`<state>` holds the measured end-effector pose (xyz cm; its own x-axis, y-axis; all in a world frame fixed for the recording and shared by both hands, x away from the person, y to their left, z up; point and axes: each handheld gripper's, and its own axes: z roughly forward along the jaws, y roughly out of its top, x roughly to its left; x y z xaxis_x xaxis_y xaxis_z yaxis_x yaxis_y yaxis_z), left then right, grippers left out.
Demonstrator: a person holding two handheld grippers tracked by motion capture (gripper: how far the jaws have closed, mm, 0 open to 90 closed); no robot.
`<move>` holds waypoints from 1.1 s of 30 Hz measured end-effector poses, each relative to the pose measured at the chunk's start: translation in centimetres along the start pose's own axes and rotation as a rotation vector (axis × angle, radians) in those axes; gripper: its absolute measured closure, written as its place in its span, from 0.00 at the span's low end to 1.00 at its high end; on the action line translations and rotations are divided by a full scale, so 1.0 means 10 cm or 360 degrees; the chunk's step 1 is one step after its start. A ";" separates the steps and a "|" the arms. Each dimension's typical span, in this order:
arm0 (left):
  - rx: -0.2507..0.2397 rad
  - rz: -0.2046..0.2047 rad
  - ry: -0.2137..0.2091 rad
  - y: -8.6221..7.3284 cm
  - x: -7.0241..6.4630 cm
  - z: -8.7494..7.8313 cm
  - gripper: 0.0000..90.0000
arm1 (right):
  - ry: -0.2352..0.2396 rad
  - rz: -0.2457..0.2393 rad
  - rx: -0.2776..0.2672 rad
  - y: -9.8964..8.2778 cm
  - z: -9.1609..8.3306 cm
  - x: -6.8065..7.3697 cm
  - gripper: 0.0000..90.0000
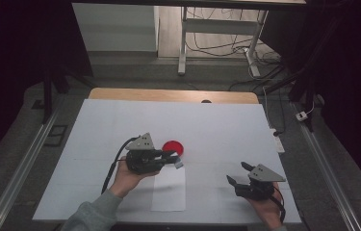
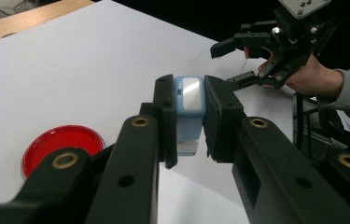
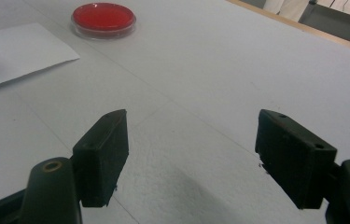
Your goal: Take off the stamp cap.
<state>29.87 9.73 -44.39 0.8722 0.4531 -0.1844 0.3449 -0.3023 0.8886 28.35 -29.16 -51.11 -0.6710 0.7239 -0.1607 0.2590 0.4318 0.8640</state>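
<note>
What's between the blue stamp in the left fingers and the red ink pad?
Nothing visible. The left gripper is shut on the blue stamp, and only bare white table cover lies between it and the red ink pad, to its left in the left gripper view.

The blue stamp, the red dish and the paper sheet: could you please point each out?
blue stamp [image 2: 190,105], left gripper view, its shiny top face.
red dish [image 3: 103,17], right gripper view, its red middle.
paper sheet [image 1: 169,191], high view, its bare middle.
</note>
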 end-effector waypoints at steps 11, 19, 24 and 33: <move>-0.0025 -0.0048 0.0054 0.02 0.04 -0.05 0.84 | 0.0000 0.0023 -0.0019 0.04 -0.03 0.03 0.28; -0.0018 -0.0034 0.0054 0.00 0.05 -0.04 0.84 | 0.0057 0.0032 -0.0018 0.14 0.02 0.08 0.29; -0.0024 -0.0033 0.0045 0.00 0.06 -0.05 0.84 | 0.0118 0.0054 -0.0038 0.17 0.06 0.10 0.29; -0.0018 -0.0027 0.0042 0.00 0.06 -0.04 0.84 | 0.0162 0.0046 -0.0020 0.34 0.14 0.17 0.30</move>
<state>30.21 10.31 -44.38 0.8567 0.4803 -0.1883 0.3555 -0.2850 0.8902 29.06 -25.71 -49.13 -0.7306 0.6773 -0.0866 0.2711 0.4041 0.8736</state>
